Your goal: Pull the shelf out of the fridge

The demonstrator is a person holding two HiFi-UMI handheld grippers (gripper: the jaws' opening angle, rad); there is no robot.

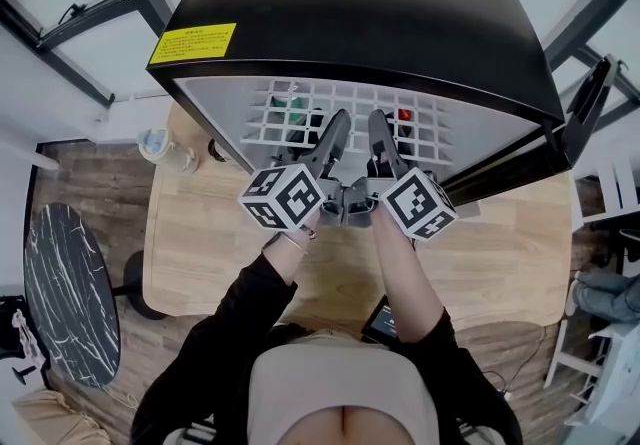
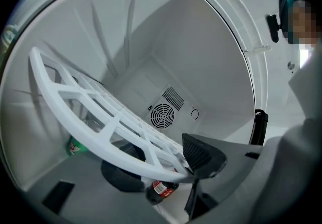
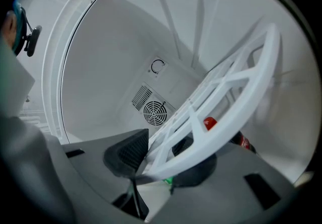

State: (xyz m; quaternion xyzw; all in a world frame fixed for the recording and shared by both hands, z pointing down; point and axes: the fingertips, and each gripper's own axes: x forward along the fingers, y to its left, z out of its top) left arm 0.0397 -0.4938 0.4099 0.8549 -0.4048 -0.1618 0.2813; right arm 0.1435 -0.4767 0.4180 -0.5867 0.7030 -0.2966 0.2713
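Closed on the front rail of the white grid shelf point(image 1: 300, 98) with left gripper point(image 2: 166, 167) and right gripper point(image 3: 161, 160) side by side, shelf seated inside the open black fridge point(image 1: 380, 3) on the wooden worktop point(image 1: 200, 233).

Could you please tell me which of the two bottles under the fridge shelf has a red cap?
The dark cola bottle at the right in the head view, beneath the white shelf; the other bottle, left of it, shows green.
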